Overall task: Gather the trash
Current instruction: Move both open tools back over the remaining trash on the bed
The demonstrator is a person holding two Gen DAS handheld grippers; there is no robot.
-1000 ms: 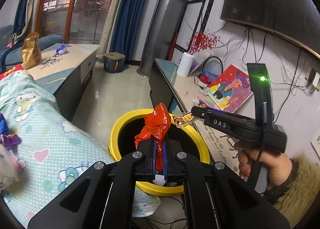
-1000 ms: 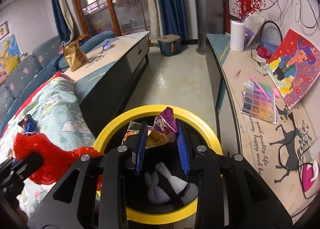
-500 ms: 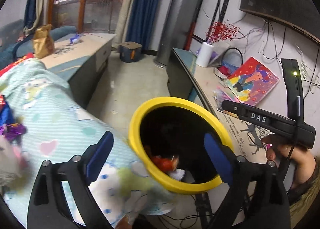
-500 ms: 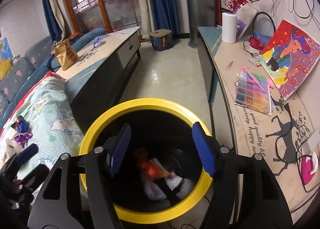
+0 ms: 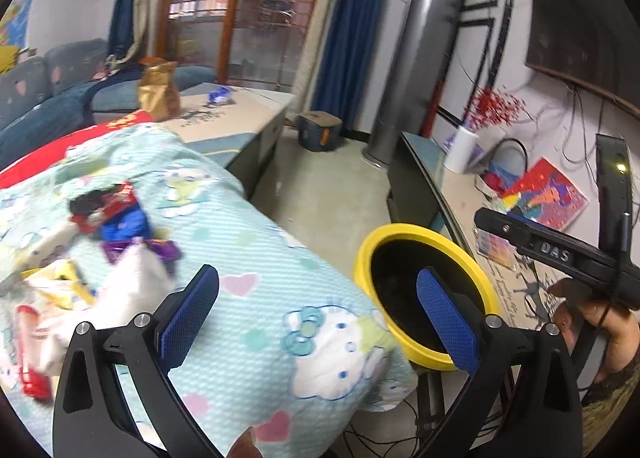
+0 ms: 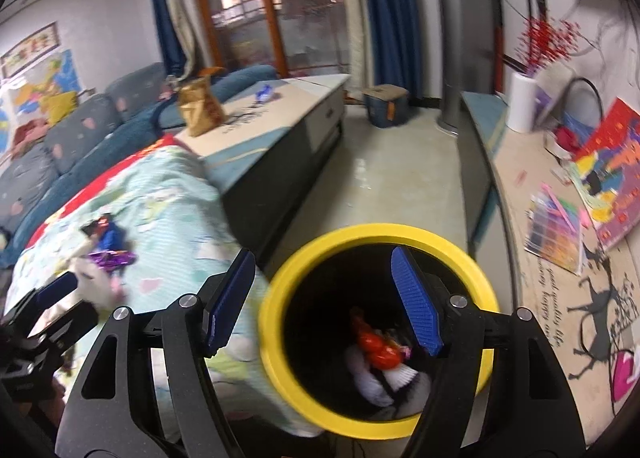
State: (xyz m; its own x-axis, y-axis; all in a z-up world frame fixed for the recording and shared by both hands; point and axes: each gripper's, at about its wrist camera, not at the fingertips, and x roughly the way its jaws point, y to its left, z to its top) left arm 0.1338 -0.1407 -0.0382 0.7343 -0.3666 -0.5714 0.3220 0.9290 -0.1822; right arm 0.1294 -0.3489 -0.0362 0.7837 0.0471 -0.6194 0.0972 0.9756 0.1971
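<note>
A yellow-rimmed black bin (image 6: 376, 232) stands beside the bed, with a red wrapper (image 6: 376, 346) and white paper cups (image 6: 376, 382) lying in it. My right gripper (image 6: 322, 258) hovers above the bin's left rim, its jaws opening with nothing between them. My left gripper (image 5: 318, 286) is over the cartoon-print bed cover (image 5: 256, 258), its jaws opening wide and empty. The bin (image 5: 368, 258) is at its right fingertip. A pile of wrappers (image 5: 116, 218) and white tissue (image 5: 132, 282) lies on the cover to the left. The same pile (image 6: 108, 242) shows in the right wrist view.
A low cabinet (image 6: 288, 114) with a brown bag (image 6: 198, 106) stands past the bed. A long bench (image 6: 516, 162) at the right holds a painting (image 6: 612, 162), a paper roll (image 6: 520, 102) and craft sheets. A blue box (image 6: 386, 110) sits on the floor, and cables lie below the bin.
Both grippers opened; the red wrapper and the purple-gold wrapper dropped into the bin. My left gripper swung left over the bed cover. The right one drew back slightly above the bin.
</note>
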